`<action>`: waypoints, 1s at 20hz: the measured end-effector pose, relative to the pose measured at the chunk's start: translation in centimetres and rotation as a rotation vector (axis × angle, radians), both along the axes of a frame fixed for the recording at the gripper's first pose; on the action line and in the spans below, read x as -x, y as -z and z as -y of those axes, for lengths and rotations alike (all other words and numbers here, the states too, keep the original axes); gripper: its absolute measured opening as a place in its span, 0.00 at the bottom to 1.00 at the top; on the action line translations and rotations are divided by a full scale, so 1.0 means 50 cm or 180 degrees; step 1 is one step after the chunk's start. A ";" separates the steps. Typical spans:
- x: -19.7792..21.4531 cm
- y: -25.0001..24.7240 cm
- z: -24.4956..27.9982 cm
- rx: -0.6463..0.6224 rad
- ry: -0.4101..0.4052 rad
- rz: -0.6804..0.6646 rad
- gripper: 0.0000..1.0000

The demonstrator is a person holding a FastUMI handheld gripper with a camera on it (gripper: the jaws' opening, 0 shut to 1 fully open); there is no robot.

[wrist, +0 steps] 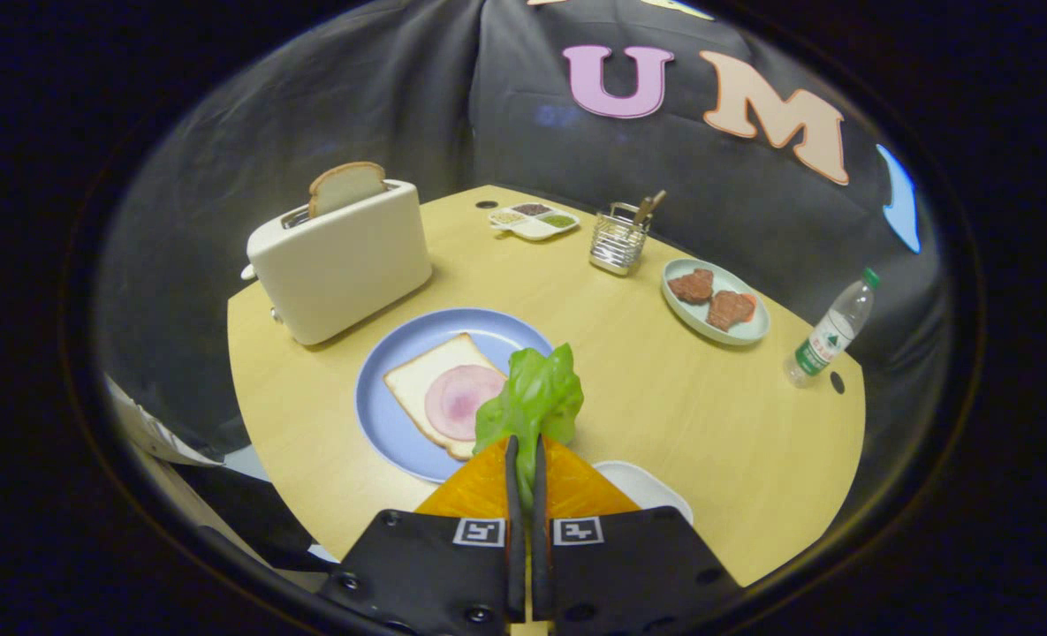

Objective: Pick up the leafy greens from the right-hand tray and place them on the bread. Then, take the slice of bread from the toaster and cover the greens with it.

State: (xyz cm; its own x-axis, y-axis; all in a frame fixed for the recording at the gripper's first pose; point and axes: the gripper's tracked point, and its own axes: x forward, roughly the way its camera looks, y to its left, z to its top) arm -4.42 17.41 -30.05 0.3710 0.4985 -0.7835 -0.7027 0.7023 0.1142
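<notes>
A round-edged wooden table (664, 415) carries everything. Largest on it is the cream toaster (342, 265), standing near the table's far left edge with a slice of bread (346, 185) sticking up out of its slot. Just in front of the toaster, toward the near edge, lies a blue plate (390, 415) holding a slice of bread with a round of ham (448, 393) on top. Near the right edge sits a pale green oval plate (757, 327) with two brown meat pieces (713, 299). At the near edge, just right of the fingers, the corner of a white tray (647, 486) shows. A wire utensil holder (618, 240) stands toward the far edge, with a small divided condiment dish (534, 221) beside it at the far edge. A clear water bottle (832, 331) stands at the right edge.

The gripper (524, 446) is closed almost fully, both fingers pinching the stem of the leafy greens (532, 397), which stand up just ahead of the fingertips, over the blue plate's right rim beside the ham-topped bread.
</notes>
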 end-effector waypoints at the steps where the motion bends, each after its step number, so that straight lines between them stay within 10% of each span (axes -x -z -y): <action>1: -0.001 -0.001 -0.020 -0.0015 -0.0028 0.0005 0.06; 15: 0.020 0.057 -0.196 -0.0009 -0.0463 -0.0168 0.12; 20: 0.009 0.067 -0.184 0.0092 -0.0404 -0.0148 0.47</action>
State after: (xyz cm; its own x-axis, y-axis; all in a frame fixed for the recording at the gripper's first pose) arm -4.87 26.61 -33.41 0.2693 0.5161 -0.8131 -0.7804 0.6116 0.1298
